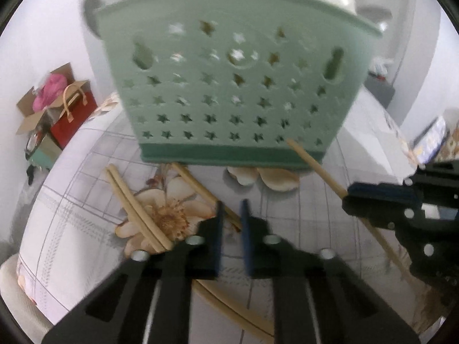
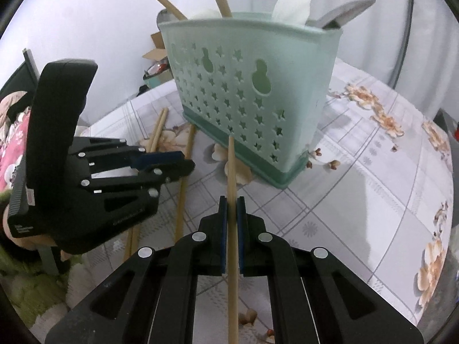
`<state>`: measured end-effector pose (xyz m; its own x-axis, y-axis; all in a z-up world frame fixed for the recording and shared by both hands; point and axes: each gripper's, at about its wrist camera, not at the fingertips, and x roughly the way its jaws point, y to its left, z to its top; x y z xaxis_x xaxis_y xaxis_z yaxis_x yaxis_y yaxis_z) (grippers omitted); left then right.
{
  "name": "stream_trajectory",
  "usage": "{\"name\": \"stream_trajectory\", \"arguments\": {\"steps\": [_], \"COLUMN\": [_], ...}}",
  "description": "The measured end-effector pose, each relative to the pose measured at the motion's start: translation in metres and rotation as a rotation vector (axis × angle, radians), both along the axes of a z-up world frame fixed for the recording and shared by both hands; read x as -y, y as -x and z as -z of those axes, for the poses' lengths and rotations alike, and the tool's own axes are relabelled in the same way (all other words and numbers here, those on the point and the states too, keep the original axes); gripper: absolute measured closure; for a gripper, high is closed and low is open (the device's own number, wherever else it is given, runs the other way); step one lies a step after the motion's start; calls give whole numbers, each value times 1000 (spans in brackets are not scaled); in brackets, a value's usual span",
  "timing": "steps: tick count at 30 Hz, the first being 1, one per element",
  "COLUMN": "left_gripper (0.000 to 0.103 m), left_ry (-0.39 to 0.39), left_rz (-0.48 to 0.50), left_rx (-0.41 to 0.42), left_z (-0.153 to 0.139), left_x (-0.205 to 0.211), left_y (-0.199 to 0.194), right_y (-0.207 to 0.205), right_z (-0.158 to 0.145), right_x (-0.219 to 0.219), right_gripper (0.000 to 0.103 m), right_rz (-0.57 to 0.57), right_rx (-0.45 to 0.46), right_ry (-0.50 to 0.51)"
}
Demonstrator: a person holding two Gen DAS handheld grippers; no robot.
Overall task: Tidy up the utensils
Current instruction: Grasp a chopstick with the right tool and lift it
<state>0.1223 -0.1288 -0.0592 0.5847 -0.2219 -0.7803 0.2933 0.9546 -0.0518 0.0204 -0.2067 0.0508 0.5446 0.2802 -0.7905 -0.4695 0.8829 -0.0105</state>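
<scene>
Writing: small pale print on the left gripper (image 2: 169, 162) body, too blurred to read
Right gripper (image 2: 231, 209): pads clamped on one wooden chopstick (image 2: 231, 172), tip reaching the holder's foot
Left gripper: jaws drawn together, nothing between them
Green holder (image 2: 249, 91): upright on the flowered tablecloth (image 2: 373, 177), chopsticks and spoons inside
Loose chopsticks (image 1: 134, 209): on the cloth before the holder
Left view only: red bag (image 1: 76, 114) (on the floor beyond the table)
</scene>
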Motion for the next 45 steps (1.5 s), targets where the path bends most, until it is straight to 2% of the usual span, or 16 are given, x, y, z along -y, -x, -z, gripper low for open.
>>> {"name": "stream_trajectory", "arguments": {"steps": [6, 9, 13, 19, 24, 26, 31, 36, 39, 41, 43, 45], "left_gripper": [103, 103, 103, 103, 103, 103, 103, 103, 103, 99, 88, 81], "left_ry": [202, 355, 435, 481, 474, 463, 431, 422, 429, 433, 436, 434], "left_rz": [-46, -67, -67, -44, -46, -46, -67, -85, -96, -97, -98, -104], "left_rx": [-66, -131, -142, -181, -180, -170, -179, -168, -170, -168, -159, -144], "left_z": [-2, 0, -2, 0, 0, 0, 4, -2, -2, -3, -7, -11], "left_x": [-39, -61, -81, -92, -92, -106, -126, -137, -137, -139, -138, -141], "left_y": [8, 9, 16, 25, 43, 52, 62, 61, 56, 53, 50, 50], "right_y": [-1, -3, -3, -3, -3, 2, 9, 17, 16, 14, 13, 9], "right_z": [-6, -8, -13, 0, 28, 31, 33, 38, 39, 38, 35, 31], "right_x": [-8, -11, -16, -18, -18, -23, -46, -77, -83, -79, -69, -56], "right_gripper": [98, 98, 98, 98, 98, 98, 98, 98, 99, 99, 99, 99], "right_rz": [7, 9, 5, 13, 41, 33, -22, -101, -110, -98, -73, -34], "right_rx": [18, 22, 32, -15, -128, -129, -163, -187, -187, -183, -174, -163], "right_ry": [-8, -12, -13, 21, 67, 73, 46, 4, -14, -21, -29, -40]}}
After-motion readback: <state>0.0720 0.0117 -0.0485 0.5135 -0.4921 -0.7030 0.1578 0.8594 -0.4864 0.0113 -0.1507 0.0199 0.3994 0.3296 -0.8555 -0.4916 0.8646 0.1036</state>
